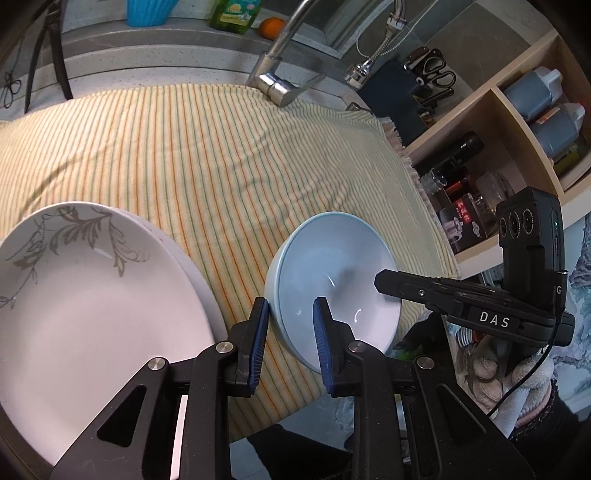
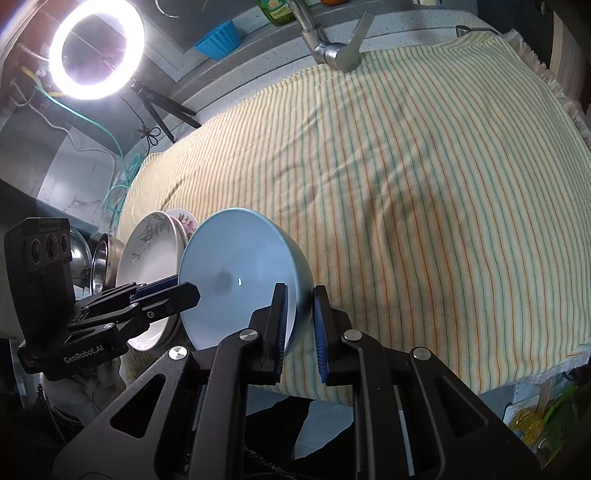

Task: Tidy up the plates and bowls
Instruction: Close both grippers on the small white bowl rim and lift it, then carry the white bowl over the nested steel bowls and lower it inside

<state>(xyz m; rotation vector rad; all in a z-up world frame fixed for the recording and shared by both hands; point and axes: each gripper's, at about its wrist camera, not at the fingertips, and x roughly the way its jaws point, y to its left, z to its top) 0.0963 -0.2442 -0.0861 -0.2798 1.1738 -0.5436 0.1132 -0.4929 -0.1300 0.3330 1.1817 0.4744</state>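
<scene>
Pale blue ceramic forms the bowl [image 1: 338, 280], which sits tilted on its side at the near edge of the striped cloth [image 1: 207, 155], with its opening turned toward the left wrist camera. In the left wrist view a second rim line shows just behind the left edge; whether this is a second bowl nested underneath cannot be determined.

The left gripper [image 1: 290, 339] clamps the near-left rim of the bowl: one blue pad is outside the wall, the other inside, at a narrow opening. The right gripper [image 2: 300, 325] clamps the rim on the opposite side in the same way, with one pad against the inner face and one against the outer wall, its jaws nearly closed on the thin wall. Each gripper is visible in the other's camera, reaching in from the side.

Left of the bowl, a large white plate with a grey leaf pattern [image 1: 85, 295] rests on the cloth, apparently on top of another plate. In the right wrist view a smaller dish with a pink floral print [image 2: 184, 219] is behind it, and steel bowls [image 2: 107, 262] stand further left.

At the far edge of the cloth is a chrome faucet [image 1: 280, 85]. Beyond it are a green bottle [image 1: 232, 14], a blue cup [image 1: 147, 13] and an orange [image 1: 271, 27]. A ring light [image 2: 96, 48] is at far left.
</scene>
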